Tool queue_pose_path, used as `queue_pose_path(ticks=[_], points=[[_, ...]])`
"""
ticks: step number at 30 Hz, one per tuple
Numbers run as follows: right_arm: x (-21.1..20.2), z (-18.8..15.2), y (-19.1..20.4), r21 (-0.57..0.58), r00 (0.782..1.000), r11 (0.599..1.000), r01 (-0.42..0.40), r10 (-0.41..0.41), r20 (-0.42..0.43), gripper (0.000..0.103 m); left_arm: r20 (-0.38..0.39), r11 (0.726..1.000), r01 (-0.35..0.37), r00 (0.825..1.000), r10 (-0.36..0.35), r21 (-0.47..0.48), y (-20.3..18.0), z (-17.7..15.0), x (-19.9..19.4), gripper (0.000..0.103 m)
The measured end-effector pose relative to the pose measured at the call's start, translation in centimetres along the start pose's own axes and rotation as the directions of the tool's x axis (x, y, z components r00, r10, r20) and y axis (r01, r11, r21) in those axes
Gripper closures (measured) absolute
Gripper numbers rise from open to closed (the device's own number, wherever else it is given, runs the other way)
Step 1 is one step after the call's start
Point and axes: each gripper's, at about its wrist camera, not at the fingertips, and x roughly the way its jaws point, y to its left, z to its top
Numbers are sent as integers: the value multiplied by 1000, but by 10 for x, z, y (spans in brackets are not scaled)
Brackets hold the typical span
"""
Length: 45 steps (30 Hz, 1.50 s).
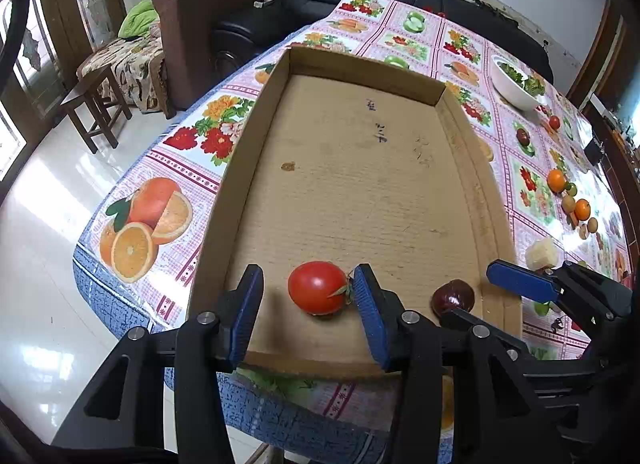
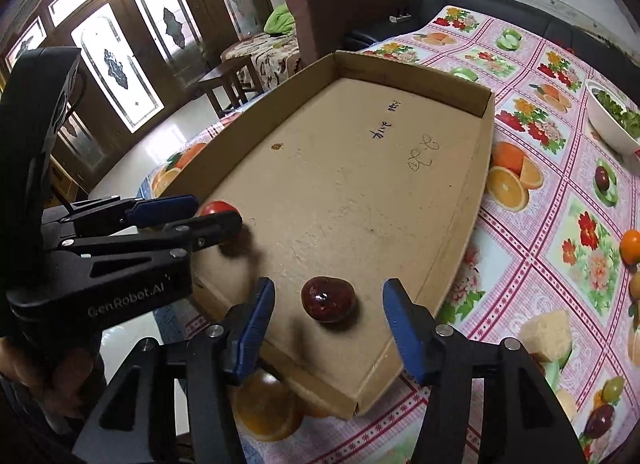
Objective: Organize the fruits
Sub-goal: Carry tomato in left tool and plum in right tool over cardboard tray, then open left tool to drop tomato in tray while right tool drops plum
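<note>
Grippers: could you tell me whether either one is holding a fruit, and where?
Nothing is held. Both grippers are open around the tomato and plum.

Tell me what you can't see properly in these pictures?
- Right wrist view: the tomato is half hidden behind the left gripper.
- Left wrist view: the dark red fruit has its lower edge covered by the gripper's frame.
- Both views: the white bowl holds greens too small to name.
</note>
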Motion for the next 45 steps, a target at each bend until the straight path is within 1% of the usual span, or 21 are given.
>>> queue_pose_path(ticks=[3,5,8,14,21,24,30,38,45], points=[[-8,-3,-4,15,1000,1000,-4,4,14,45,10,1000,-3,1000,3,2,-2,0,-5,57],[-13,-6,-8,23,1000,1000,-9,8,25,46,17,1000,-2,1000,2,2,-4,0,-9,57],[-24,-10,-12,36,999,999,-30,28,46,47,24,1000,1,1000,-2,10,-9,-1,-13,57],[-45,-19,-18,62,996,998,-25,20,83,46,31,1000,10,999,-11,24,-18,-1,-19,57],[-68,-35,-44,135,993,991,-12,-3,116,46,42,998,40,998,-42,38,-31,-2,-27,57],[-74,-48,-62,187,993,982,-5,-17,117,46,42,997,56,997,-58,53,-40,-3,-29,57],[-90,-76,-97,287,990,957,40,-77,117,46,32,991,105,994,-108,88,-63,-6,-32,57],[-112,-110,-135,385,981,918,91,-148,122,46,10,971,169,985,-173,170,-105,-14,-38,58],[-126,-133,-160,453,974,884,118,-192,120,46,-25,952,208,978,-208,223,-134,-23,-38,58]])
